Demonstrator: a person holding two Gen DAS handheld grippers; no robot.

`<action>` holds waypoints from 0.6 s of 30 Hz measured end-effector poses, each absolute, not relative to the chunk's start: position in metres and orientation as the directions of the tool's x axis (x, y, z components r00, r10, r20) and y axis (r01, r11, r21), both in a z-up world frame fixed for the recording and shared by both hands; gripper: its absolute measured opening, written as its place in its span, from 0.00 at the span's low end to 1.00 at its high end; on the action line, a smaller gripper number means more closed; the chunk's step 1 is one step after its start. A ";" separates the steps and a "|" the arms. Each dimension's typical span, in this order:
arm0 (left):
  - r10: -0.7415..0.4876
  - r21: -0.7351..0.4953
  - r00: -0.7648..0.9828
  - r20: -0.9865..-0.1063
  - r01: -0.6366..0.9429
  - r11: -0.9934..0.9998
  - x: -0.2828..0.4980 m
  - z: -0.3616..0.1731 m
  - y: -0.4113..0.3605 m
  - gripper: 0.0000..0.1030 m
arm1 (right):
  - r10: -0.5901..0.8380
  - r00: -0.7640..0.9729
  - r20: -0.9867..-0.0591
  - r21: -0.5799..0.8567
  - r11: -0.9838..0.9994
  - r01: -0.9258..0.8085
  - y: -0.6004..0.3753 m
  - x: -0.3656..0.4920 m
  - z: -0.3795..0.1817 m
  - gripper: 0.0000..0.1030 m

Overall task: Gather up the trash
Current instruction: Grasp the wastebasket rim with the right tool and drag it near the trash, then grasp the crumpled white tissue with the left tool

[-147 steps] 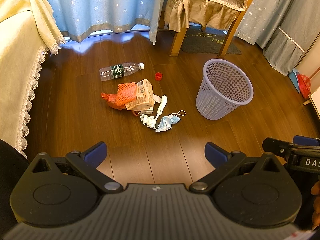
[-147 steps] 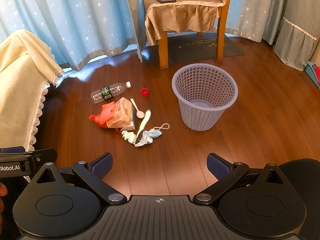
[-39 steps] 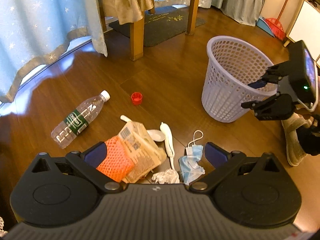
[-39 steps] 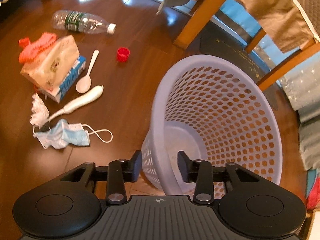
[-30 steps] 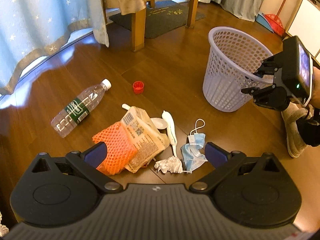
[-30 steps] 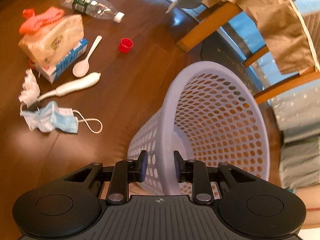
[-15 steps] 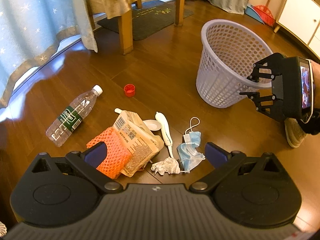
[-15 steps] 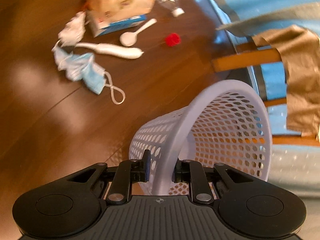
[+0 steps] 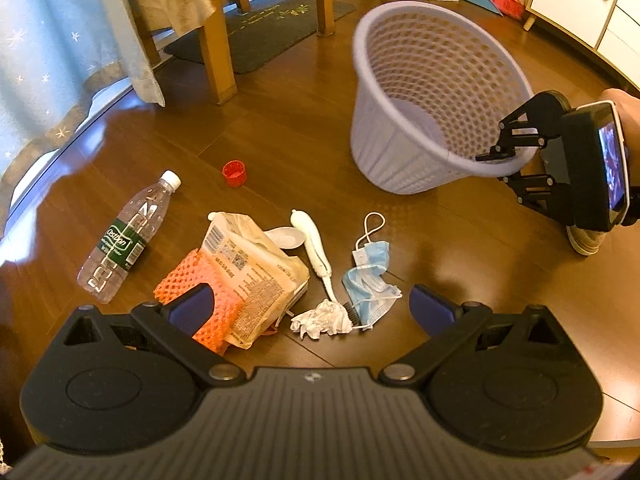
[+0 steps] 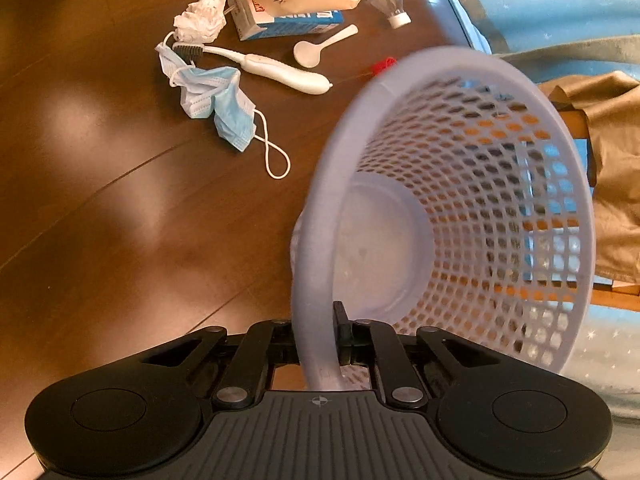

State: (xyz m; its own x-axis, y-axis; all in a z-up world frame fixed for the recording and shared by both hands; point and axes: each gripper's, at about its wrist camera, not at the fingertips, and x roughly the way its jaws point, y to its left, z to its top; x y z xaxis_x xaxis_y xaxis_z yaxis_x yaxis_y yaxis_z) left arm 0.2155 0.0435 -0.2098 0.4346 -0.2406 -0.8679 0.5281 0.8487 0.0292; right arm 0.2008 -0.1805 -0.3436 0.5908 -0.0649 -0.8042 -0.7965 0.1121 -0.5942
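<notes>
Far left on the glossy dark wood floor lies a clear ribbed plastic bottle on its side, green label, white cap on. Just past it sits a small red bottle cap, on its own. Next comes the heap: an orange mesh net tucked under a crinkled tan paper bag, and in the right wrist view a blue-and-white carton shows beneath that bag. A white plastic spoon pokes out beside it, then a smooth white-handled brush, its dark bristle end touching a crumpled white tissue. A pleated blue face mask lies rumpled against them, ear loop curling free.

The left hand-held gripper hangs above this heap, its blue-padded jaws spread wide with nothing between them.

Over to the right, the lavender plastic basket, round, tapered and pierced all over with small holes, is tipped, its mouth leaning toward the right side. The right hand-held gripper has its black jaws clamped on the smooth rolled rim, one finger inside, one outside, and the basket looks empty inside. A person's hand backs that gripper at the far right edge.
</notes>
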 end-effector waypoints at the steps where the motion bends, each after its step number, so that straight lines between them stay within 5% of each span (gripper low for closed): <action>1: -0.241 0.029 0.431 -0.870 0.532 0.847 0.215 -0.211 0.043 0.99 | -0.060 0.593 -0.803 -0.596 0.116 -0.795 -0.180 0.201 -0.344 0.06; 18: -0.227 0.113 0.417 -0.880 0.648 0.753 0.203 -0.244 0.017 0.94 | -0.074 0.567 -0.820 -0.571 0.143 -0.808 -0.170 0.201 -0.346 0.02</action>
